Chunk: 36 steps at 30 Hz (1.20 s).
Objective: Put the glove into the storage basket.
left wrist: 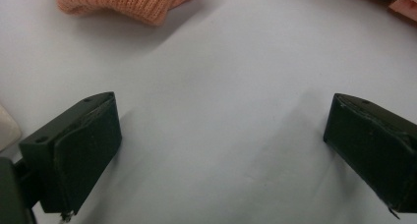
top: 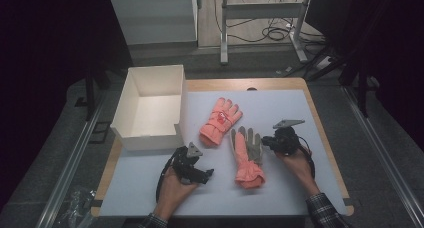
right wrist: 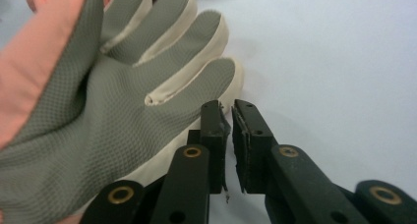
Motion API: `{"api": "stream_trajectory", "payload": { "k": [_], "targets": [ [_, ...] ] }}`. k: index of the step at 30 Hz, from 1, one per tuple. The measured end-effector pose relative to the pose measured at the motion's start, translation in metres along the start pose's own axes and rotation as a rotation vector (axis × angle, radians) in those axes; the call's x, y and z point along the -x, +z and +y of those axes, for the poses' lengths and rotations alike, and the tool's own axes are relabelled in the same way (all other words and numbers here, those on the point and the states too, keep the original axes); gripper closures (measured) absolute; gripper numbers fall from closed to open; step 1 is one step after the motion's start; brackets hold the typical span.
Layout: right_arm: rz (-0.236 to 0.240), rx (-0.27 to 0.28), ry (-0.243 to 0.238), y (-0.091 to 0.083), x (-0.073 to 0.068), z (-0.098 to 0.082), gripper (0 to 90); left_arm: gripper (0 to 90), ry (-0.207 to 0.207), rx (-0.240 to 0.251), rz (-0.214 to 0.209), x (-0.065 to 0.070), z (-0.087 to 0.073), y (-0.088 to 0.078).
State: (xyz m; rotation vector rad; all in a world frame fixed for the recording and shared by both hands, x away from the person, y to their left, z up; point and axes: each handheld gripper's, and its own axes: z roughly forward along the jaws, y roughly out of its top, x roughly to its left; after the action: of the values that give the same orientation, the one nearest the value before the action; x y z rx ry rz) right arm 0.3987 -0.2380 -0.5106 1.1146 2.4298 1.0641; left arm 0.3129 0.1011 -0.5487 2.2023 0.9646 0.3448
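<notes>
Two salmon-pink gloves lie on the pale mat (top: pixel 285 108). One glove (top: pixel 220 120) rests back up near the mat's middle. The other glove (top: pixel 246 155) lies grey palm up, cuff toward me. My right gripper (top: pixel 266 142) sits at that glove's right edge by its fingers. In the right gripper view its jaws (right wrist: pixel 229 109) stand a narrow slit apart with nothing between them, the glove's (right wrist: pixel 98 101) cream little-finger edge just beside the left jaw. My left gripper (top: pixel 204 175) rests low on the mat left of the cuff, jaws (left wrist: pixel 221 121) wide apart over bare mat, with the knit cuff (left wrist: pixel 123 3) ahead.
An open white cardboard box (top: pixel 147 142) stands at the table's left rear, its inside bare. The wooden table edge (top: pixel 327 138) frames the mat. Beyond the table are a metal frame's legs (top: pixel 224 33) and cables on the floor.
</notes>
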Motion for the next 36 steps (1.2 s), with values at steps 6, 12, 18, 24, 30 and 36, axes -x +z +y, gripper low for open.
{"api": "stream_trajectory", "payload": {
  "k": [6,12,18,24,30,36],
  "targets": [
    [0.009,0.021,-0.031,-0.001,-0.007,0.019,72.6,1.0,-0.001,0.000,0.000,0.000,0.000,0.000],
    [0.036,0.038,-0.035,0.008,-0.013,0.046,64.3,1.0,-0.004,-0.001,-0.001,0.000,0.000,0.000],
    [0.059,0.044,-0.029,0.023,-0.019,0.073,52.6,1.0,-0.002,-0.003,0.000,0.000,0.000,0.000],
    [0.067,0.034,-0.065,0.046,-0.030,0.098,44.0,1.0,-0.002,-0.003,-0.001,0.000,0.000,0.000],
    [0.085,0.023,-0.086,0.069,-0.036,0.115,40.9,1.0,-0.002,-0.001,-0.001,0.000,0.000,0.000],
    [0.076,-0.013,-0.122,0.092,-0.041,0.123,40.0,1.0,-0.005,-0.003,-0.001,0.000,0.000,0.000]
  ]
}}
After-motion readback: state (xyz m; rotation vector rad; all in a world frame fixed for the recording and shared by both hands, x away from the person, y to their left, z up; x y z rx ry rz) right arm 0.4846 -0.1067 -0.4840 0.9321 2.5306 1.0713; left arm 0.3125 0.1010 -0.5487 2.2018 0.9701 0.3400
